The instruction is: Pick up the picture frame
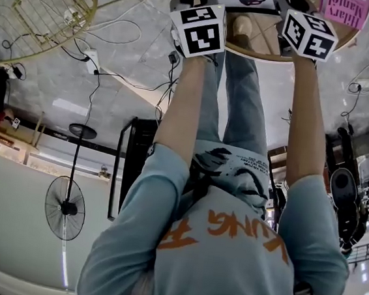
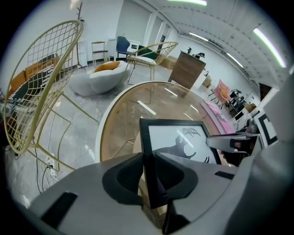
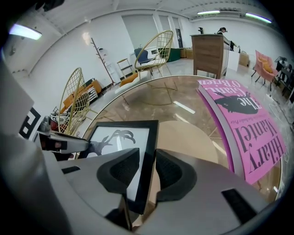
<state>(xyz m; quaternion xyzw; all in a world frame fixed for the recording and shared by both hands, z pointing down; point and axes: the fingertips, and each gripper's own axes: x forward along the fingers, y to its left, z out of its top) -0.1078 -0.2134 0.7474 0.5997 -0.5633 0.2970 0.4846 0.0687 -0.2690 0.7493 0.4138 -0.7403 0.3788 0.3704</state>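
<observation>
1. Slipping is the main risk. Each tool pinches only a thin strip of the picture frame at its black rim, so if either one eased off, the whole weight would swing onto the other and the frame could drop onto the table, whose top looks like glass
2. Twisting is the 2nd risk. With 2 separate grips on opposite sides, raising one hand faster or pulling the hands apart would rack the frame or drag the rim out of the pads
3. Squeezing too hard could be a problem too. The pads bear partly on the glazed front, which looks easy to crack
4. A pink book lies flat on the table near the right side, so a sideways swing could knock it
5. The left tool is clenched. Its jaws are closed down to the thickness of the rim, with 1 pad on the front face and 1 on the back of the frame's left side
6. The right tool is clenched the same way on the opposite side, with the rim sandwiched between its 2 pads
7. The frame is held between both tools over the table with its print showing. Its lower edge is hidden, so I cannot tell whether it has cleared the tabletop
</observation>
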